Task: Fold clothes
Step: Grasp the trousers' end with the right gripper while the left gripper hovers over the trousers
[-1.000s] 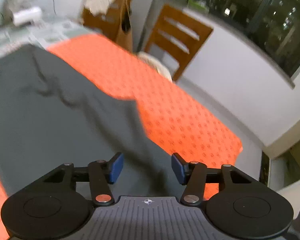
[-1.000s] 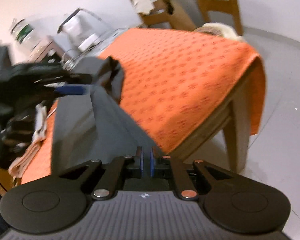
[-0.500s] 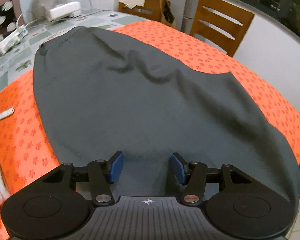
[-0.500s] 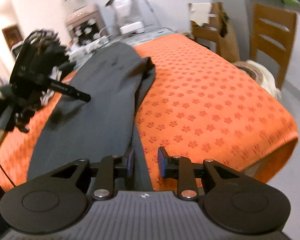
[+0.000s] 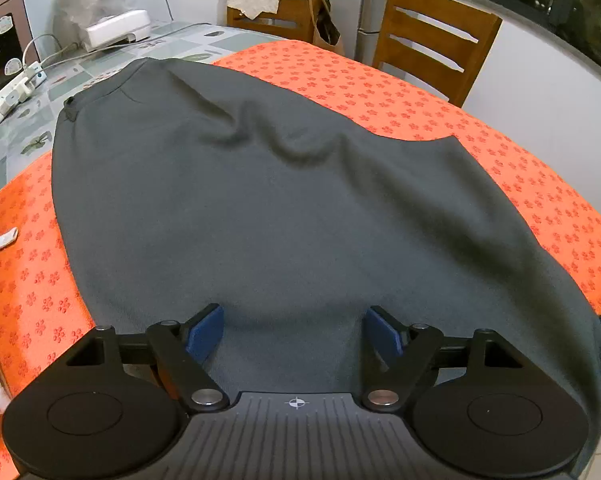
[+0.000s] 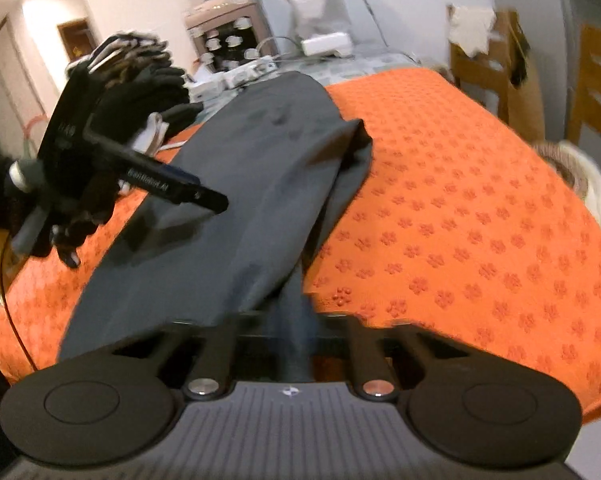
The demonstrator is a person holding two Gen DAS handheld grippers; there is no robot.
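— Where is our dark grey knit garment [image 5: 284, 208]?

— Spread lengthwise on the orange flower-print tablecloth [image 5: 440, 108], its hem over the near edge, one flap doubled along the right side. Our left gripper [image 5: 292, 334] hovers spread above it.

— The right gripper [image 6: 290, 344]?

— Blurred; we cannot tell. We keep edges aligned and smooth that middle wrinkle.
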